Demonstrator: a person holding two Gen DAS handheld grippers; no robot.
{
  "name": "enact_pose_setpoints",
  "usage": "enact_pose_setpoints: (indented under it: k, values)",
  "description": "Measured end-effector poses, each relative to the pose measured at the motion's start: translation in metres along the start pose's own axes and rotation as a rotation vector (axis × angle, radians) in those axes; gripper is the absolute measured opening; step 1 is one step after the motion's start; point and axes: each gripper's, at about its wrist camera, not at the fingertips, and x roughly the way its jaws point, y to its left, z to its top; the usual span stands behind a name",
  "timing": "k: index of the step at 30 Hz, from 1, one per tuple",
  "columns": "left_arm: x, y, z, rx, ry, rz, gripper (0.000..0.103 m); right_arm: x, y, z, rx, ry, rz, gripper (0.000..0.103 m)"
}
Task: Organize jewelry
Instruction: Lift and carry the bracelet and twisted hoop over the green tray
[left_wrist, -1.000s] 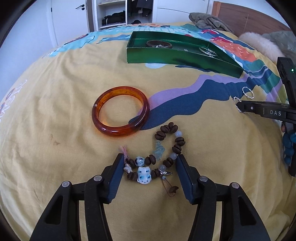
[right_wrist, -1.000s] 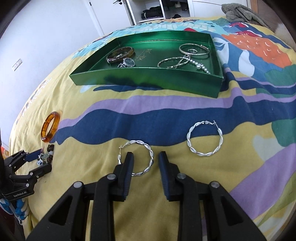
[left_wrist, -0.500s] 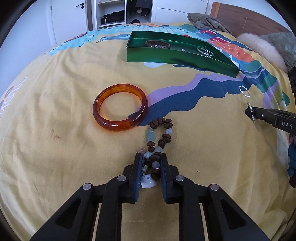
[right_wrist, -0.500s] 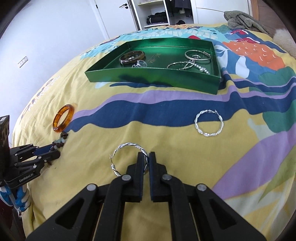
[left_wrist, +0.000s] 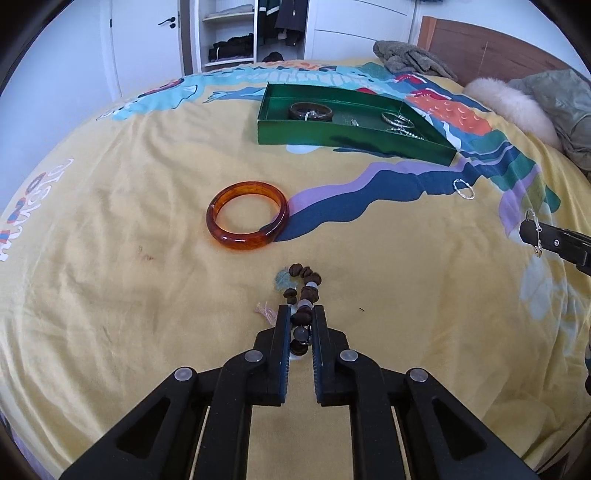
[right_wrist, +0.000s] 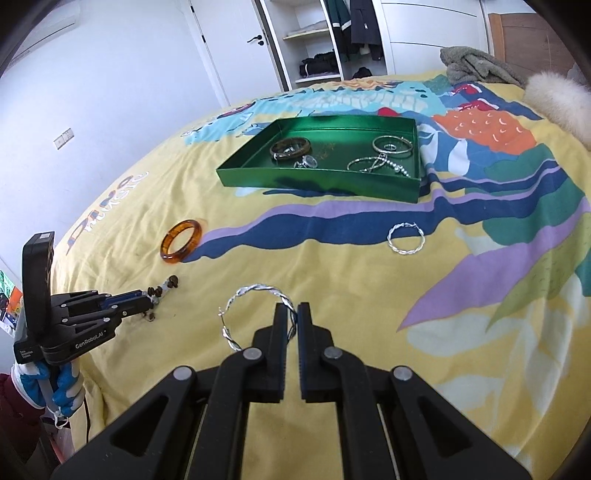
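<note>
Left wrist view shows the left gripper pinched on a beaded bracelet, its dark wooden beads bunched between the jaws while the far end droops toward the yellow bedspread. That string looks limp and light, so it will sag and swing; a hold near the middle of the bunch seems safer than one on a single bead, which could roll out. From the right wrist view, the right gripper clamps the rim of a twisted silver hoop earring, held up off the cover. The hoop is thin, stiff wire, probably slippery and easy to bend, so a hold across the twisted rim, away from the clasp, suits it. Its twin hoop lies flat on the spread, near the green tray that already holds bangles and chains. An amber bangle lies between bracelet and tray, rigid and smooth, probably best taken across its band.
</note>
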Motion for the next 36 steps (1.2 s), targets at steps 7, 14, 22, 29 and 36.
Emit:
enact_pose_setpoints:
  k: [7,14,22,29,36]
  values:
    - [-0.046,-0.013,-0.004,0.015,-0.075,-0.005,0.01,-0.047,0.022,-0.009,-0.029,-0.064,0.0,0.004]
    - [-0.086,-0.028,-0.006,0.034,-0.145,-0.021,0.01,-0.092,0.035,-0.015,-0.043,-0.132,-0.01,0.004]
    - [-0.132,-0.042,0.027,0.036,-0.25,-0.058,0.01,-0.142,0.042,0.004,-0.062,-0.234,-0.036,0.004]
    - [-0.165,-0.054,0.082,0.047,-0.336,-0.053,0.01,-0.178,0.042,0.043,-0.079,-0.33,-0.073,0.004]
    - [-0.169,-0.052,0.138,0.036,-0.371,-0.056,0.01,-0.191,0.035,0.095,-0.081,-0.398,-0.098,0.004]
